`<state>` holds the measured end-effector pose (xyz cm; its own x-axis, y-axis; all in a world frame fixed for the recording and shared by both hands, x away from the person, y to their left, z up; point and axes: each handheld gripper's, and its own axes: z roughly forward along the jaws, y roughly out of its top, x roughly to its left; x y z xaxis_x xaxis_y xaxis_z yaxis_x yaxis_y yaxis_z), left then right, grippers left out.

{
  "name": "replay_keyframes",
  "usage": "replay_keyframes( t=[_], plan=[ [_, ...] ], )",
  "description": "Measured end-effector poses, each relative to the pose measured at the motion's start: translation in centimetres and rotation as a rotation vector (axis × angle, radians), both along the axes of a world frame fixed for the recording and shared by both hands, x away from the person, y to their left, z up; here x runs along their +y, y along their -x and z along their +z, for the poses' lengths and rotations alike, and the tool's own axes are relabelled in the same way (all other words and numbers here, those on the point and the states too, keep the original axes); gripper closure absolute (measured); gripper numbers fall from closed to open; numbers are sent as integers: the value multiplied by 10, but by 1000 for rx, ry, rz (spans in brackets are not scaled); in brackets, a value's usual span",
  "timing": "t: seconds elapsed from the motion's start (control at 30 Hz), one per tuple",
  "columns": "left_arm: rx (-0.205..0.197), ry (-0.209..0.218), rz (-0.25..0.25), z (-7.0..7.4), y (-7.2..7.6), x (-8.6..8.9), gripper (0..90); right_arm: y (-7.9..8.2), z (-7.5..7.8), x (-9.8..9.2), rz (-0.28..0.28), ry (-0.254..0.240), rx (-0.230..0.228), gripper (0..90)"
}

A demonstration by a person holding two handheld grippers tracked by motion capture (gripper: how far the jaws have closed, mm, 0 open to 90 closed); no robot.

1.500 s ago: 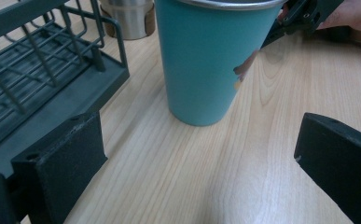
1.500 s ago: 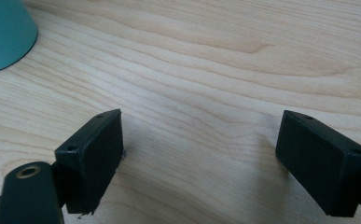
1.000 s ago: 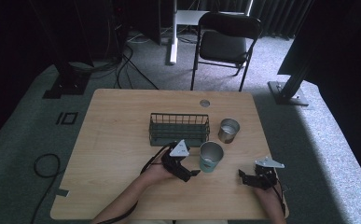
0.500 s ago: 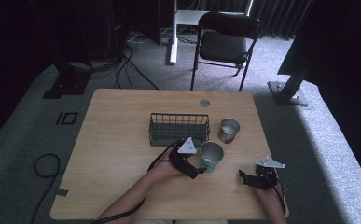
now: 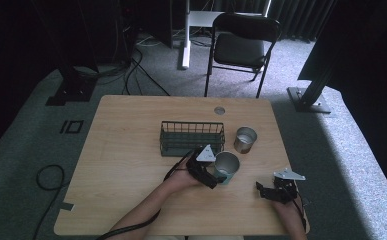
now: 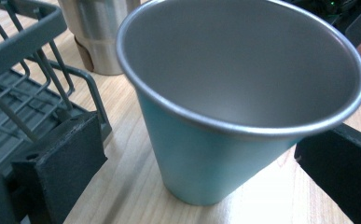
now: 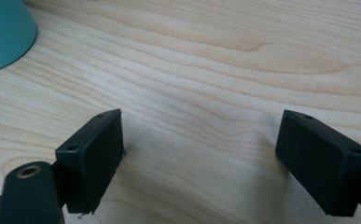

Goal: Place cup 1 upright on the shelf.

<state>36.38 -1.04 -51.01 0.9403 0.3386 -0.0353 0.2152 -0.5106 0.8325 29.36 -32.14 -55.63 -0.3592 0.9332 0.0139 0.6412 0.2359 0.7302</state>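
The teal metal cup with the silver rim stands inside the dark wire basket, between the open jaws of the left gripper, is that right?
Not quite: the teal metal cup stands on the wooden table beside the dark wire basket, not inside it, as the left gripper view shows. It is indeed between the open jaws of the left gripper.

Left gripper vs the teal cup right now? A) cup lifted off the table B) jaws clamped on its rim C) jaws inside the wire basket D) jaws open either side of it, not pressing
D: in the left gripper view the teal cup stands on the table between the open jaws, with a gap at each side; the left gripper sits beside the wire basket, not in it.
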Motion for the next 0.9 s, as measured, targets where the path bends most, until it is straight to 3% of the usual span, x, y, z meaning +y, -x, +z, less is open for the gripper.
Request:
replay_keyframes(
  t=[0.37, 0.7, 0.9],
  plan=[
    [-3, 8, -6, 2, -2, -12, 20, 0, 0, 0, 0, -1, 0, 147],
    [-24, 35, -14, 5, 0, -20, 21, 0, 0, 0, 1, -2, 0, 147],
    [-16, 60, -12, 4, -1, -22, 21, 0, 0, 0, 0, -1, 0, 147]
  ],
)
